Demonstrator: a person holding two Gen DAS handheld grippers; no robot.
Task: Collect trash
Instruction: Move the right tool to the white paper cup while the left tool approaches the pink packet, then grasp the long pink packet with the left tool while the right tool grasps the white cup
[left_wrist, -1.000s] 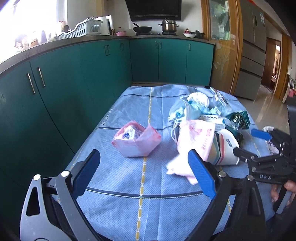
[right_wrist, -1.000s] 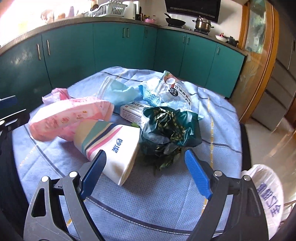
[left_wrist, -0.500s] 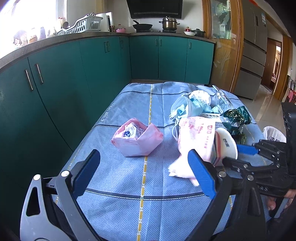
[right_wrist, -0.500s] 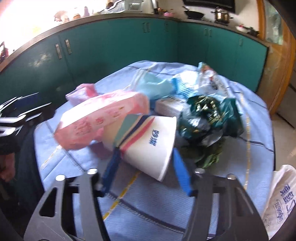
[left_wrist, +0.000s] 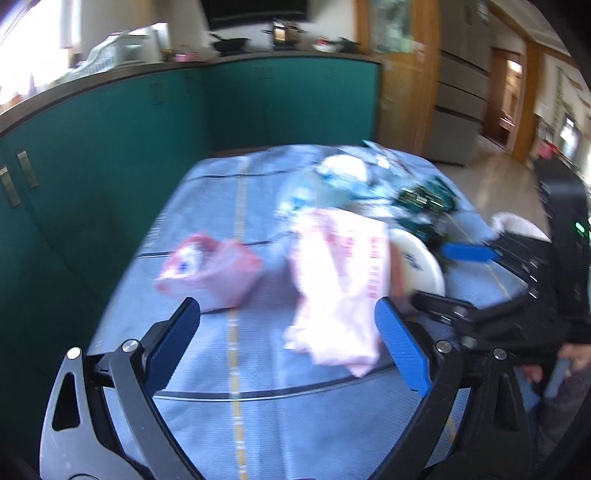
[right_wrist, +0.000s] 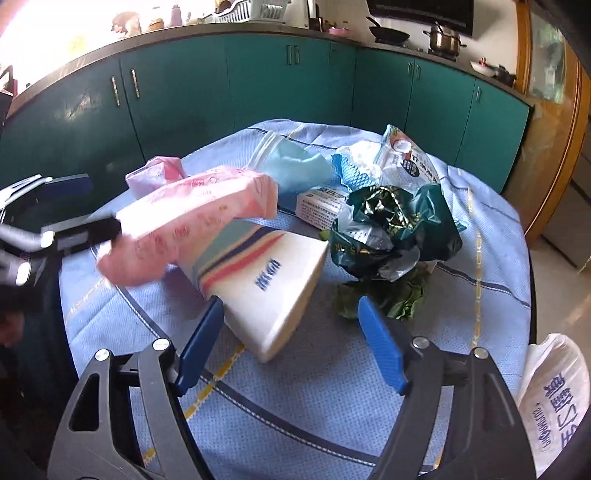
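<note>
A striped paper cup (right_wrist: 266, 284) lies on its side on the blue tablecloth (right_wrist: 332, 406), its rim between the tips of my open right gripper (right_wrist: 291, 317). A pink tissue pack (right_wrist: 192, 225) rests on the cup; it also shows in the left wrist view (left_wrist: 343, 280), ahead of my open, empty left gripper (left_wrist: 288, 328). A crumpled pink bag (left_wrist: 207, 269) lies to the left. The cup's rim (left_wrist: 421, 262) and the right gripper (left_wrist: 469, 284) show at the right.
Behind the cup lie a crumpled green bag (right_wrist: 391, 232), leafy scraps (right_wrist: 384, 295), a small white box (right_wrist: 325, 206), blue cloths (right_wrist: 295, 170) and a clear wrapper (right_wrist: 406, 158). A white plastic bag (right_wrist: 554, 398) hangs at the table's right edge. Teal cabinets (right_wrist: 258, 85) surround the table.
My right gripper has closed in on the paper cup, so its mouth now sits between the fingertips. The left wrist view has shifted slightly and is blurred by motion.
</note>
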